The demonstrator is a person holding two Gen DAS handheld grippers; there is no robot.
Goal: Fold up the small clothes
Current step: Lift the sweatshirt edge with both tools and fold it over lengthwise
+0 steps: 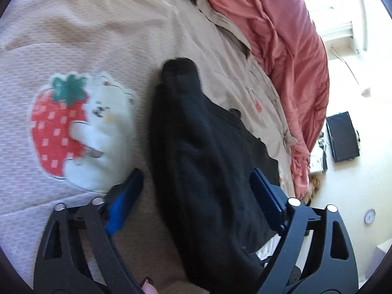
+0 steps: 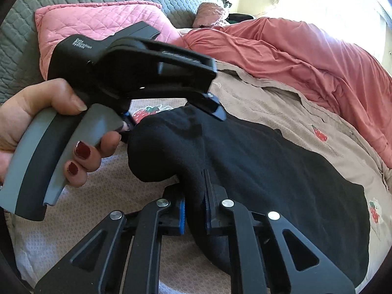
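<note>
Spread over the bed, a beige blanket (image 1: pixel 103 24) with a strawberry patch (image 1: pixel 56 127) carries the black garment (image 2: pixel 269 171), which lies toward the edge by the red duvet (image 2: pixel 306 56). My left tool (image 1: pixel 196 191) gapes wide, its fingers straddling a raised fold of the cloth without gripping, while my right tool (image 2: pixel 194 205) is pinched narrow on a bunched ridge. Only the right view shows the hand (image 2: pixel 36 122) on the left tool's handle and the pink pillow (image 2: pixel 93 19).

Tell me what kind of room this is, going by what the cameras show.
Most likely a bedroom. The black garment lies on a bed covered by a beige blanket with strawberry prints, beside a rumpled coral duvet and a pink quilted pillow. A dark screen hangs on the wall beyond.
</note>
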